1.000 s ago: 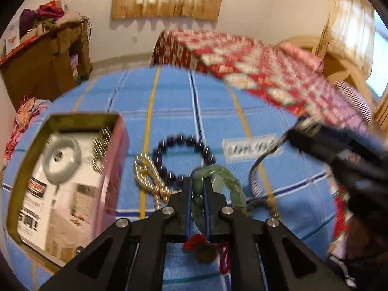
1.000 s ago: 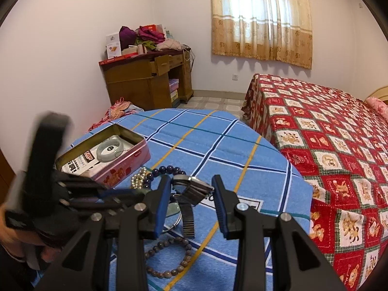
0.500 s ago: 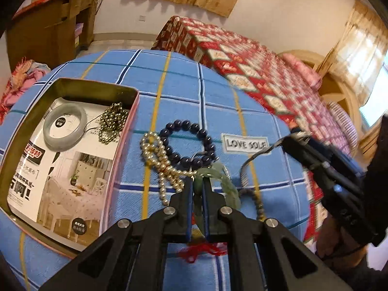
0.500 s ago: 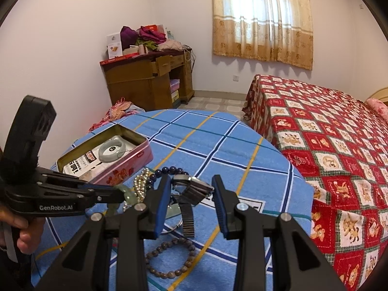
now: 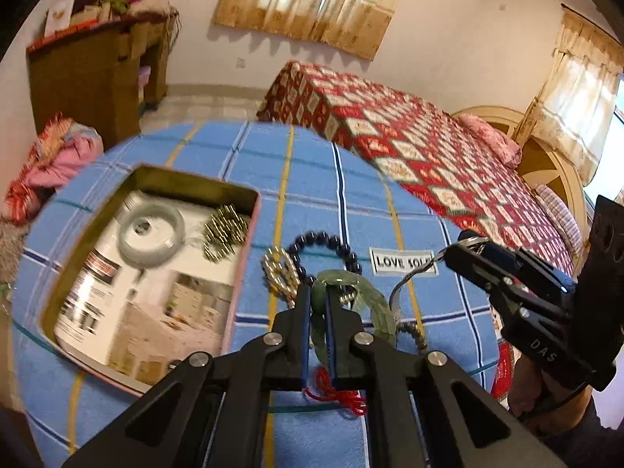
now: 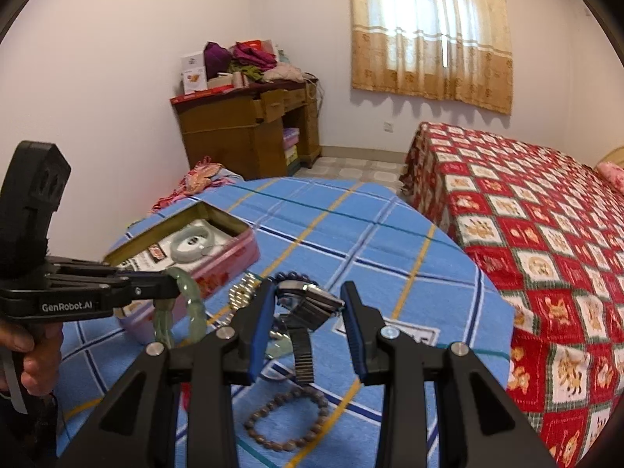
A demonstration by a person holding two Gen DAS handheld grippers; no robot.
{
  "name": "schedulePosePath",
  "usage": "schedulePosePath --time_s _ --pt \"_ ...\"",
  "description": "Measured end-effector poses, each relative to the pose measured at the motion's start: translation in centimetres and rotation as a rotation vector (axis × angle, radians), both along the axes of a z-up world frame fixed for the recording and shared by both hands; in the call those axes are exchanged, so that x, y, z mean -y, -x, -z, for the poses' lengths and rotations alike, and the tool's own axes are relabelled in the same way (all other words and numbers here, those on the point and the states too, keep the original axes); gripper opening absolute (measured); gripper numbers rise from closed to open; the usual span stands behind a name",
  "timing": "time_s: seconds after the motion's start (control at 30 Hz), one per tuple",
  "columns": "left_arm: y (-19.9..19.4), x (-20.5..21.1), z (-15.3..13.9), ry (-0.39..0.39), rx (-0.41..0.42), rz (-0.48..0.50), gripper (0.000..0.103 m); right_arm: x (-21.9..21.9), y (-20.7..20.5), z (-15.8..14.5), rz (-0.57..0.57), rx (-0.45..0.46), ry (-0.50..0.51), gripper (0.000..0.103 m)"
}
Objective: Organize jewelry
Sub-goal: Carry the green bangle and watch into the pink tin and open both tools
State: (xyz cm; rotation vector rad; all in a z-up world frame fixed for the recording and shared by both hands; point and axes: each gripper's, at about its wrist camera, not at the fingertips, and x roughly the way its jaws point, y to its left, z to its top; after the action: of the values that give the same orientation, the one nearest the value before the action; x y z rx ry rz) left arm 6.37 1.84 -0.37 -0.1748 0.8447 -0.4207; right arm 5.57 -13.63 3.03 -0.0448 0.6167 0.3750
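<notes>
- The left gripper point(image 5: 319, 308) is pressed together on a green jade bangle point(image 5: 370, 300), pinched at its rim low in the centre of the left wrist view; in the right wrist view the bangle is seen lifted clear of the cloth, at the left of the frame.
- The right gripper point(image 6: 306, 319) is held spread and pinches nothing; a metal watch point(image 6: 308, 304) with a ribbed strap lies on the cloth between its fingers.
- An open tin box point(image 5: 249, 234) is seen at the left of the left wrist view; a pale round bangle point(image 5: 152, 234) and a bunched bead chain point(image 5: 224, 230) already lie in it.
- Left on the blue checked tablecloth point(image 5: 312, 179) are a dark bead bracelet point(image 5: 327, 245), a pearly bead strand point(image 5: 277, 269), the watch, and a brown bead bracelet point(image 6: 288, 417) at the bottom of the right wrist view.
- The task is judged partly done: two pieces stowed, one in hand, four to go.
- The jade looks smooth, hard and translucent; a red tassel point(image 5: 335, 390) hangs below it.
</notes>
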Motion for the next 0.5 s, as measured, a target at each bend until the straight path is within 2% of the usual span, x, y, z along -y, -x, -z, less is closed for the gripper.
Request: schedulePosePath --time_s 0.17,0.23,0.3,0.5 --pt "0.7 -2.3 -3.3 0.013 0.089 -0.045 0.005 -1.7 -0.4 -1.8 -0.059 0.014 -0.025 0.037" --pt "0.7 -3.4 -4.0 -0.011 0.117 -0.073 0.005 -2.8 -0.6 -2.6 -0.093 0.02 -0.029 0.037" --pt "0.5 -4.6 -4.2 -0.054 0.133 -0.116 0.006 -3.9 -1.0 -3.3 -0.131 0.021 -0.038 0.037" --pt "-0.7 -7.7 -2.8 -0.094 0.113 -0.205 0.006 -8.2 -2.0 -4.2 -0.222 0.046 -0.015 0.037"
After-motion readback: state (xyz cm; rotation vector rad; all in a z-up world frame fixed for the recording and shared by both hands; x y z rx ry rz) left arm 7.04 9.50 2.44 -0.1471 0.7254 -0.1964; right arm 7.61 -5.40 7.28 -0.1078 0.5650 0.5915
